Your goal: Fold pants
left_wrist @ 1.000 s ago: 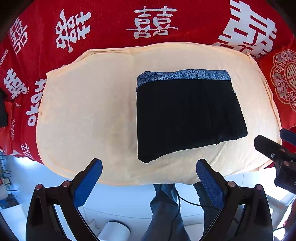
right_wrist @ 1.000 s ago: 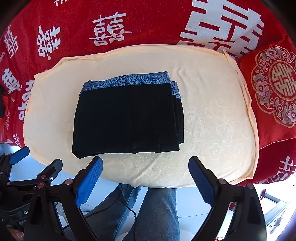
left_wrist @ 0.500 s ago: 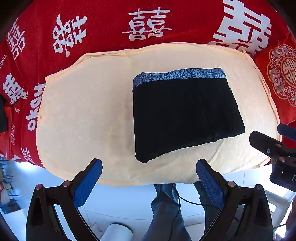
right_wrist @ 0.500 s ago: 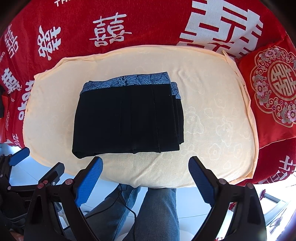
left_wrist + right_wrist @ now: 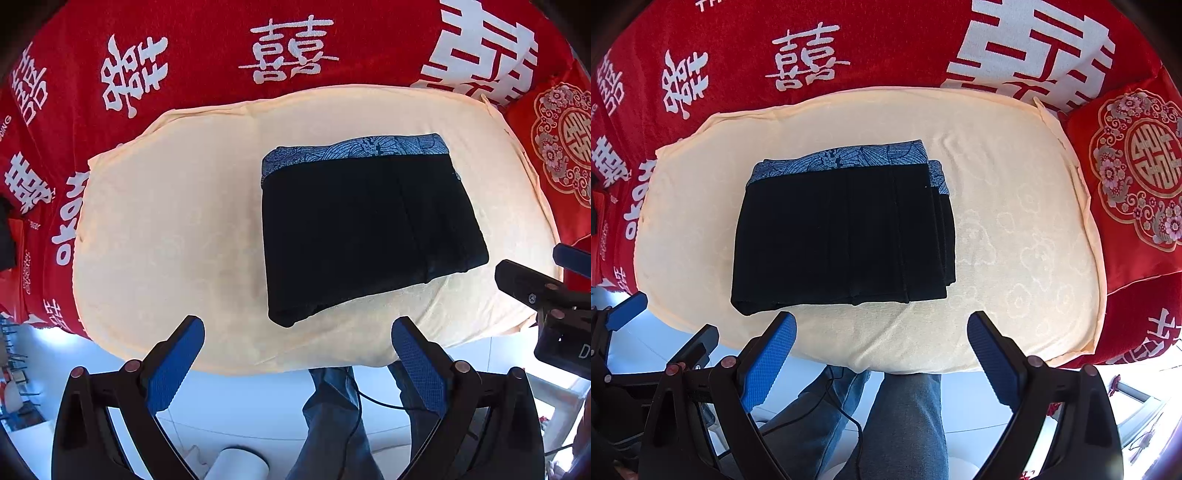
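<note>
The black pants [image 5: 365,225] lie folded into a compact rectangle on a cream cushion [image 5: 166,229], with a blue-grey patterned waistband along the far edge. They also show in the right wrist view [image 5: 842,236]. My left gripper [image 5: 297,339] is open and empty, held back from the cushion's near edge, left of the pants' near corner. My right gripper [image 5: 881,332] is open and empty, just in front of the pants' near edge. Each gripper appears at the edge of the other's view.
The cushion [image 5: 1015,236] rests on a red cloth with white characters [image 5: 805,62]. A red embroidered pillow [image 5: 1137,166] lies at the right. The person's jeans-clad legs [image 5: 905,417] and a white floor are below the cushion's near edge.
Both grippers have drifted slightly back from the cushion. The pants have not moved, and both jaws stay open.
</note>
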Action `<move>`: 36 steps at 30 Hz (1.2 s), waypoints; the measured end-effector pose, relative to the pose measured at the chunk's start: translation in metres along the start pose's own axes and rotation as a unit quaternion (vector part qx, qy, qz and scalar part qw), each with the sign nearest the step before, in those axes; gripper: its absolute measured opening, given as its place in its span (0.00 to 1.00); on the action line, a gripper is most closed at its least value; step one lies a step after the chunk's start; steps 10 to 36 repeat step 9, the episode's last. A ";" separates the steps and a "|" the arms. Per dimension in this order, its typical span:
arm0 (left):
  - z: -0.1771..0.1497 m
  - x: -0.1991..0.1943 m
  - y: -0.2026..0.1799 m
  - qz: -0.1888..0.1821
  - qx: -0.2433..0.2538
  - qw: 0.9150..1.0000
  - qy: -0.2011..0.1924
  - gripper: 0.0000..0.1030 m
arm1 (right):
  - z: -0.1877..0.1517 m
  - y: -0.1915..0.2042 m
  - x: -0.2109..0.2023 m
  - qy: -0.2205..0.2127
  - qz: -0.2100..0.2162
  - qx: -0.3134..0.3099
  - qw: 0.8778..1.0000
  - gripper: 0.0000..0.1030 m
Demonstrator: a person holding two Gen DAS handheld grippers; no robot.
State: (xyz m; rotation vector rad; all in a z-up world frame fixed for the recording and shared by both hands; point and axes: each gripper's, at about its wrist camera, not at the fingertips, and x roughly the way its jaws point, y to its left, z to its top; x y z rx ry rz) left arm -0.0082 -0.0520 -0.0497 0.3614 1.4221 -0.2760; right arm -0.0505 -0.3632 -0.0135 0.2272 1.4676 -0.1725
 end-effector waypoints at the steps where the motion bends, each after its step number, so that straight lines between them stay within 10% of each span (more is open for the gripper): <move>1: 0.000 0.001 0.000 -0.001 -0.001 1.000 0.001 0.98 | 0.000 0.000 0.000 0.000 0.000 0.000 1.000 0.92; 36: 0.001 0.001 0.002 -0.018 -0.007 1.000 -0.003 0.98 | 0.002 0.001 0.002 0.003 -0.001 -0.001 1.000 0.92</move>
